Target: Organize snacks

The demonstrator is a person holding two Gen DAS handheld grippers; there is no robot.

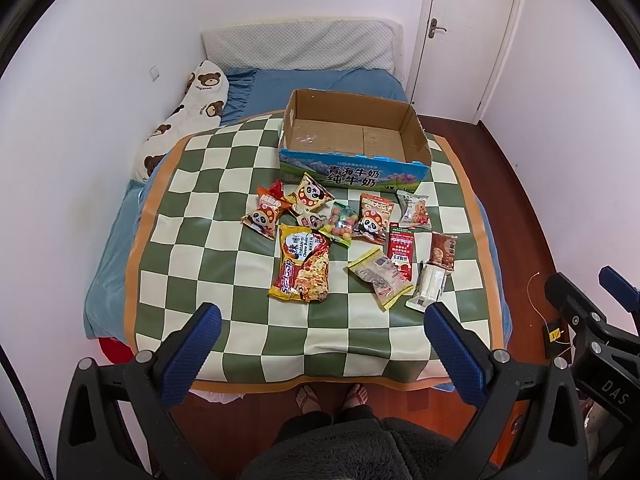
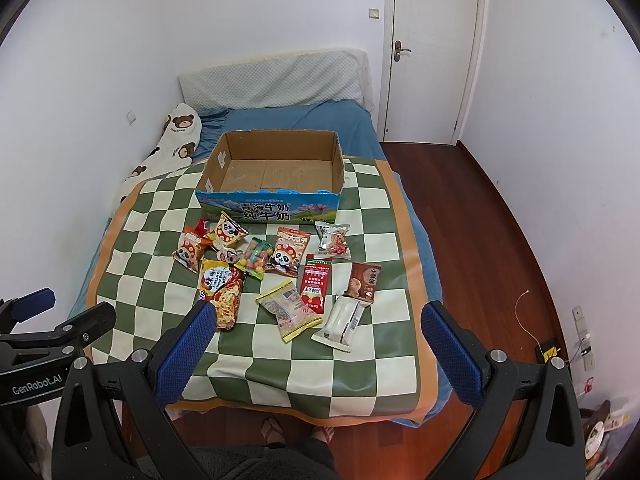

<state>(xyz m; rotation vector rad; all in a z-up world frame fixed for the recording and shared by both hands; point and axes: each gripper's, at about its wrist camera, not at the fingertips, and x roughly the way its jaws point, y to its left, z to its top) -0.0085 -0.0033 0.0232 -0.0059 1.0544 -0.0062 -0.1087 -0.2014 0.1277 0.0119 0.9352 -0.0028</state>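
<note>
Several snack packets lie on a green-and-white checkered mat (image 1: 224,216) on the bed: a yellow noodle bag (image 1: 302,266), panda packets (image 1: 312,196), a candy bag (image 1: 340,224), a red packet (image 1: 401,252), a brown packet (image 1: 443,251) and a white wafer packet (image 1: 428,286). An open, empty cardboard box (image 1: 352,136) stands behind them; it also shows in the right wrist view (image 2: 276,168). My left gripper (image 1: 322,316) is open and empty, held above the mat's near edge. My right gripper (image 2: 316,316) is open and empty, above the near packets.
The bed has a blue sheet (image 1: 320,80), a bear-print pillow (image 1: 188,108) at the left and a headboard cushion (image 1: 300,46). White walls stand left and behind. Wooden floor (image 2: 472,220) and a door (image 2: 432,48) are on the right. My feet (image 1: 332,396) stand at the bed's foot.
</note>
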